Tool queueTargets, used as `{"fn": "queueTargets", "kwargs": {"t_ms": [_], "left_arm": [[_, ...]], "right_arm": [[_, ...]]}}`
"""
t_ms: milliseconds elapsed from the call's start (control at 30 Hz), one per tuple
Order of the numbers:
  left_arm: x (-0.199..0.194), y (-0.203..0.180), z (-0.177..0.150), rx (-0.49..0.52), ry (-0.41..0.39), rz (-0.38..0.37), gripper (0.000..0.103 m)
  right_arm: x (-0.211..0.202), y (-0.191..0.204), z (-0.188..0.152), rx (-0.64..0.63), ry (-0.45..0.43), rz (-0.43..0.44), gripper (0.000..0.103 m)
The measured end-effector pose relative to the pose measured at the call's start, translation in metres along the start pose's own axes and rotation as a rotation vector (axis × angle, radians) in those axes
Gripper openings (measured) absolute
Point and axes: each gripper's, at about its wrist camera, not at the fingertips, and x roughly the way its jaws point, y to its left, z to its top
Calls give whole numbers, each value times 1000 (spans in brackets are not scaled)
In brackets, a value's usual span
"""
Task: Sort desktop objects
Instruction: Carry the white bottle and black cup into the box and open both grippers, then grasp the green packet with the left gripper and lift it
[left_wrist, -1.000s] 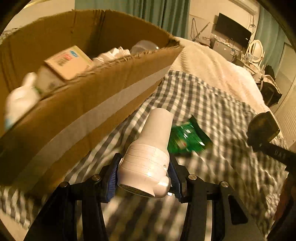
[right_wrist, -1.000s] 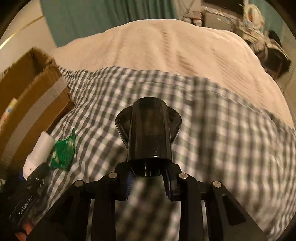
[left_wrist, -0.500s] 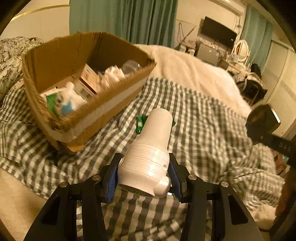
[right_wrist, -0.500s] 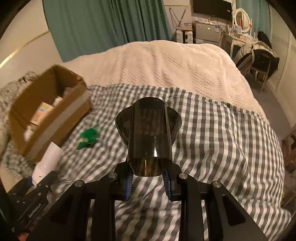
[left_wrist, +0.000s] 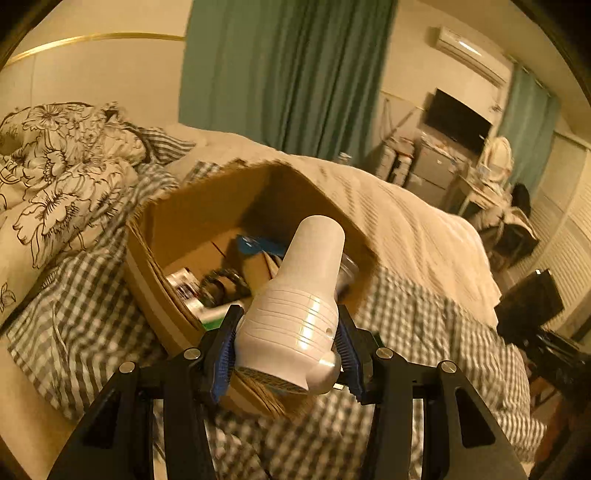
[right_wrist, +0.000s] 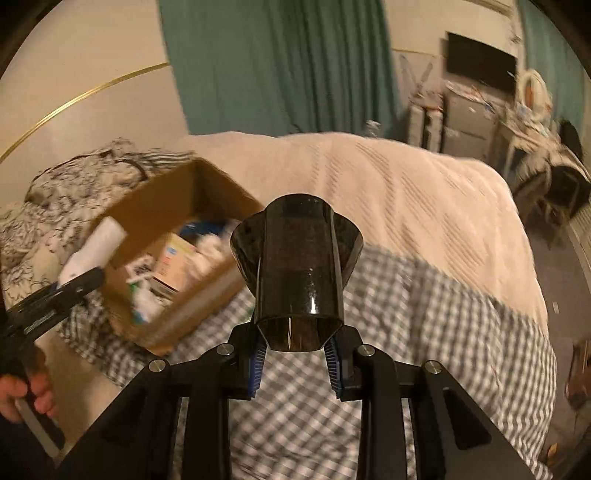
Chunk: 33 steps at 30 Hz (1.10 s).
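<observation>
We are working over a bed in a warmly lit bedroom, and the checked cloth (right_wrist: 424, 332) spread across it is serving as our surface. Nearest to us, in the left wrist view, our left gripper (left_wrist: 288, 354) is clamping the white dryer-shaped body (left_wrist: 299, 306) between its blue-padded fingers (left_wrist: 223, 354), which are pressing on its ribbed wide end from both sides while its narrow nozzle is pointing away from us, up over the cardboard box (left_wrist: 221, 206). In the right wrist view, our right gripper (right_wrist: 295, 360) is pinching the narrow neck of the dark glossy nozzle piece (right_wrist: 297, 269), its flared end standing out ahead of the fingers (right_wrist: 334, 360). Both held things are hanging in the air above the cloth.

Just beyond the white body, the open box is sitting on the checked cloth, and we are looking down into it at a jumble of sorted things: a small carton (right_wrist: 173, 266), crumpled white pieces, something blue at the back. From the right wrist view the left gripper is appearing at the left edge with the white body raised beside the box's near corner, and a hand (right_wrist: 22, 395) is gripping its handle.

Left of the box, a flower-printed quilt (left_wrist: 55, 173) is lying bunched up. Past the cloth, a cream blanket (right_wrist: 406, 192) is covering the rest of the bed. Farthest off, green curtains (left_wrist: 288, 74) are hanging on the wall, with a dark screen (left_wrist: 458, 122) and a cluttered desk to the right.
</observation>
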Motion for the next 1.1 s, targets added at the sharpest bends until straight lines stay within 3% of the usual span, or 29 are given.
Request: {"fn": "queueTargets", "kwargs": {"t_ms": [133, 300, 500, 533, 567, 600, 633, 667, 733, 933, 1100], "left_arm": [[17, 21, 6, -40, -76, 16, 50], [37, 35, 3, -29, -124, 50, 50], [51, 48, 10, -15, -133, 11, 51], [50, 46, 8, -5, -152, 6, 55], [50, 43, 6, 18, -166, -6, 67], [51, 38, 4, 47, -163, -8, 71], [51, 33, 3, 72, -161, 2, 80], [51, 29, 1, 93, -161, 18, 92], [47, 23, -1, 116, -173, 21, 98], [32, 14, -20, 85, -142, -10, 99], [16, -4, -41, 134, -85, -42, 100]], "right_arm": [[32, 43, 18, -16, 4, 111, 27], [82, 82, 38, -22, 92, 154, 27], [131, 114, 66, -113, 115, 101, 28], [136, 117, 68, -121, 121, 110, 40], [141, 121, 71, -129, 116, 108, 60], [142, 122, 72, -137, 101, 84, 69], [142, 124, 74, -148, 88, 54, 77], [140, 126, 75, -161, 82, 37, 77], [135, 123, 75, -176, 76, 5, 77], [85, 92, 52, -182, 61, -50, 77], [29, 46, 22, -176, 66, -51, 77]]}}
